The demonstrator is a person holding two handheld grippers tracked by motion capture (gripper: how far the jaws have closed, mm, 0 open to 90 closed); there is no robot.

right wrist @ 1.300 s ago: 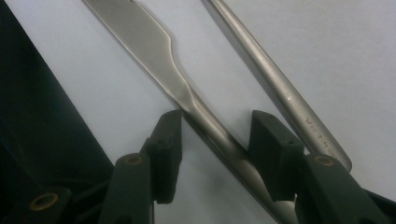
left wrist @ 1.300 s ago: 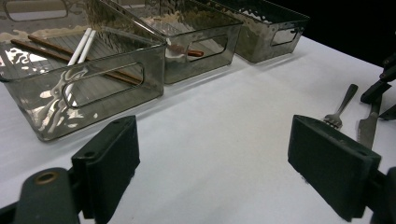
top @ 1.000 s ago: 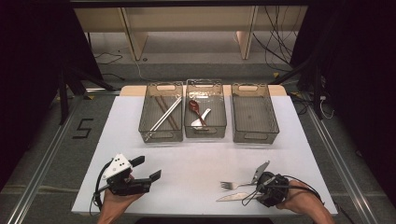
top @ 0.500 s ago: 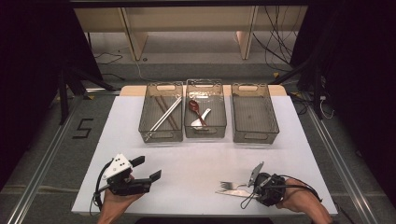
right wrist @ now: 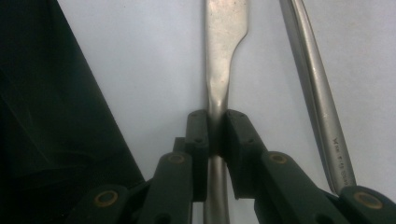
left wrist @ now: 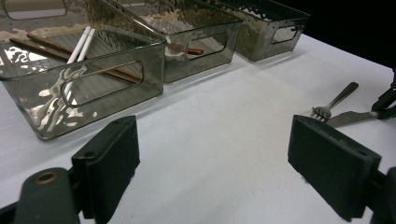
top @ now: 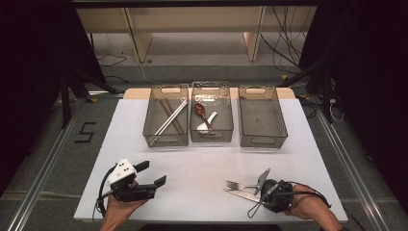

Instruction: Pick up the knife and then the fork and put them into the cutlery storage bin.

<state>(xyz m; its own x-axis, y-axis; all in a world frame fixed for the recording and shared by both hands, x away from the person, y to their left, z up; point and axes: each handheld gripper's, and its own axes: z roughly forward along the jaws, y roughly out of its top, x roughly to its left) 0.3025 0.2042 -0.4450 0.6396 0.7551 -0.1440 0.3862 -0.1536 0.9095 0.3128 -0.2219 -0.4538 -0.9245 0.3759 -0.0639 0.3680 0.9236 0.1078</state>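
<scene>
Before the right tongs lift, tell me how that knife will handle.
The knife looks like flat polished metal, so probably stiff, and possibly slippery. The right tongs pinch its narrow neck, so the blade end may droop or twist. Lying flat, it seems unlikely to roll.

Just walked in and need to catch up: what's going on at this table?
A person holds a gripper in each hand. The right gripper is shut on a knife lying beside a fork on the white table. The left gripper is open and holds nothing. Three bins sit behind: the left bin holds chopsticks, the middle bin spoons, the right bin nothing.
</scene>
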